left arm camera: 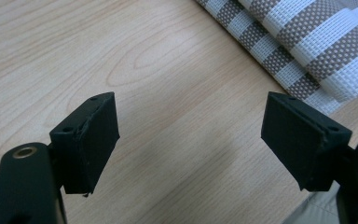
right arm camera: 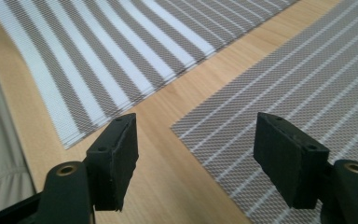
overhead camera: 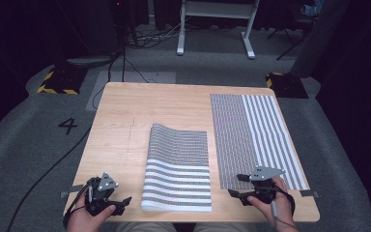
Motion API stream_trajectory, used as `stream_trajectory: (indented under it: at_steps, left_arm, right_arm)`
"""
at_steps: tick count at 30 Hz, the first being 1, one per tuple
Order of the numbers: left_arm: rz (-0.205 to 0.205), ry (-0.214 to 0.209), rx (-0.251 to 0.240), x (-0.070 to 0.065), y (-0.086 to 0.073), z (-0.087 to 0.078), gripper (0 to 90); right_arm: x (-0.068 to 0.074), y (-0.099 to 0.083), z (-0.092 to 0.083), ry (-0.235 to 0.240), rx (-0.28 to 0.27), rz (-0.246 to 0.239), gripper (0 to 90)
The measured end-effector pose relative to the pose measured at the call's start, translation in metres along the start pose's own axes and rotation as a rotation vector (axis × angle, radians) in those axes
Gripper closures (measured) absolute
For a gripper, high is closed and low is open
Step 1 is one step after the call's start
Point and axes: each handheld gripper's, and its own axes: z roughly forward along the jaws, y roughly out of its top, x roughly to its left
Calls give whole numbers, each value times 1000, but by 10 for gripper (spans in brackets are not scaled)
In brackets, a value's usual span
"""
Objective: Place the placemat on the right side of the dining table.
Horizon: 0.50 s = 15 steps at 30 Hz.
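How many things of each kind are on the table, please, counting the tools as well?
Folded striped mats: 1
Flat striped mats: 1
Hand-held tools: 2, left tool and right tool
Total: 4

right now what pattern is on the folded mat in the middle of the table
Grey-brown and white woven stripes on the folded mat, clearest in the left gripper view.

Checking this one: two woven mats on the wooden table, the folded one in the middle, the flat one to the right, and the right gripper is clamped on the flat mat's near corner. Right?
Not quite. The right gripper is open and holds nothing: in the right gripper view its jaws stand apart above the flat mat, at its near corner. The rest holds: the folded mat lies mid-table, the flat one to its right.
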Motion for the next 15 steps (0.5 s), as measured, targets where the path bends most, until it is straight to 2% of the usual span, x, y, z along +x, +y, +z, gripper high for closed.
stream_trajectory:
  at_steps: [1, 2, 4, 6, 7, 8, 9, 10, 11, 14, 15]
  left_arm:
    - [0, 0, 0, 0, 0, 0, 194]
    - [2, 9, -6, 2, -2, 3, 193]
    - [3, 3, -18, 4, -4, 7, 192]
    - [19, -27, -26, 7, -7, 12, 180]
    - [19, -27, -26, 7, -7, 12, 175]
    - [21, -16, -21, 9, -9, 16, 175]
    - [21, -16, -21, 9, -9, 16, 175]
    - [25, 9, -37, 11, -11, 20, 170]
    - [16, 25, -43, 12, -11, 21, 156]
    - [18, 25, -59, 14, -12, 22, 156]
    - [10, 31, -83, 16, -13, 23, 150]
  right_arm:
    - [0, 0, 0, 0, 0, 0, 310]
    - [4, -2, 5, 17, 0, -31, 306]
    - [8, -3, 10, 38, 6, -50, 315]
    - [10, -6, 15, 63, 12, -73, 347]
    - [10, -6, 15, 63, 12, -73, 347]
    - [12, -10, 20, 93, 13, -89, 401]
    - [12, -10, 20, 93, 13, -89, 401]
    - [12, -14, 25, 105, 13, -98, 433]
    - [12, -15, 26, 101, 12, -101, 433]
    - [11, -17, 29, 104, -3, -97, 441]
    - [11, -17, 28, 99, -1, -111, 449]
